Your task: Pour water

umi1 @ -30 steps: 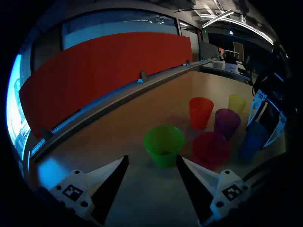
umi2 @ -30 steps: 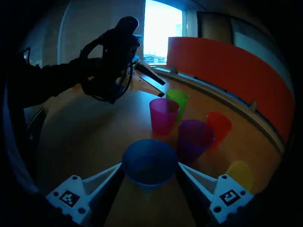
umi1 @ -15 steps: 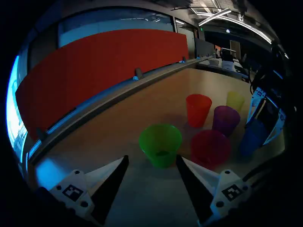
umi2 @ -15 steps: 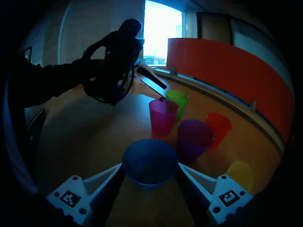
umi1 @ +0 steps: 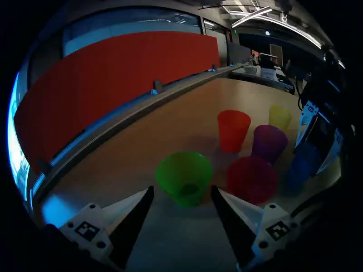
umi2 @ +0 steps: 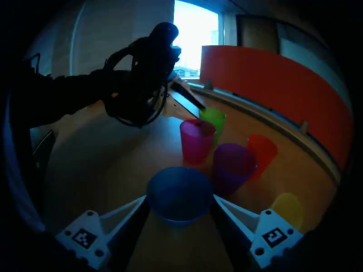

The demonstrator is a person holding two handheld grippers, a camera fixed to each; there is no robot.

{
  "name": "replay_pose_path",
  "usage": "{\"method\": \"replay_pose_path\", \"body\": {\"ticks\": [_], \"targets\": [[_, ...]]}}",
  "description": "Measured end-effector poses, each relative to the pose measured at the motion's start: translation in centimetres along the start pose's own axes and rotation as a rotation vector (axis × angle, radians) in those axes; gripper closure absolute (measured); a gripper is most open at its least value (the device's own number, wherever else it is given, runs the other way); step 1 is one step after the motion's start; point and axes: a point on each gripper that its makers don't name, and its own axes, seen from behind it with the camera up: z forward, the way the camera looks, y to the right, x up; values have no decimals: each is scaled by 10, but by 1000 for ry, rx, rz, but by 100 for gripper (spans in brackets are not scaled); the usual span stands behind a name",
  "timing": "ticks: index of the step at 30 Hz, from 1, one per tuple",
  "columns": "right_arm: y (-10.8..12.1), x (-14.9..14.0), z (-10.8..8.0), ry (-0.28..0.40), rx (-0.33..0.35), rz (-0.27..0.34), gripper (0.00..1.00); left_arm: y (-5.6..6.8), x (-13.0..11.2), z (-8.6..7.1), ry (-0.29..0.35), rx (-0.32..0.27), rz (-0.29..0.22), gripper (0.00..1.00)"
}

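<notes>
A green cup (umi1: pixel 183 178) stands on the wooden table (umi1: pixel 149 145), its near side just between the tips of my left gripper (umi1: pixel 181 188), which is open and not touching it. In the right gripper view, my right gripper (umi2: pixel 179 198) is shut on a blue cup (umi2: pixel 179 192), one finger pressing each side. Further off in that view, a hand holds the left gripper (umi2: pixel 190 102) with its fingers reaching the green cup (umi2: pixel 212 119). The blue cup (umi1: pixel 299 170) and the right gripper (umi1: pixel 317 136) appear at the right edge of the left gripper view.
A magenta cup (umi2: pixel 196 140), a purple cup (umi2: pixel 232 167), an orange cup (umi2: pixel 262 152) and a yellow cup (umi2: pixel 286 208) stand close together on the table. A red partition (umi1: pixel 113 86) with a rail runs along the table's far edge. A bright window (umi2: pixel 195 36) is behind.
My left gripper has moved closer to the green cup, which now sits lower between its fingertips. The right gripper and the blue cup have stayed still.
</notes>
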Motion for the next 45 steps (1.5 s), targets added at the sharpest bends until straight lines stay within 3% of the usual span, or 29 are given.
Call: {"method": "replay_pose_path", "body": {"ticks": [27,38,45], "targets": [[-1,0,-1,0,7,-4,10,0,8,24,-25,-28,-4,8],[-1,0,-2,5,8,2,9,0,10,26,-16,-20,-7,13],[0,1,-3,16,2,31,10,-3,21,18,25,7,-27,13]]}}
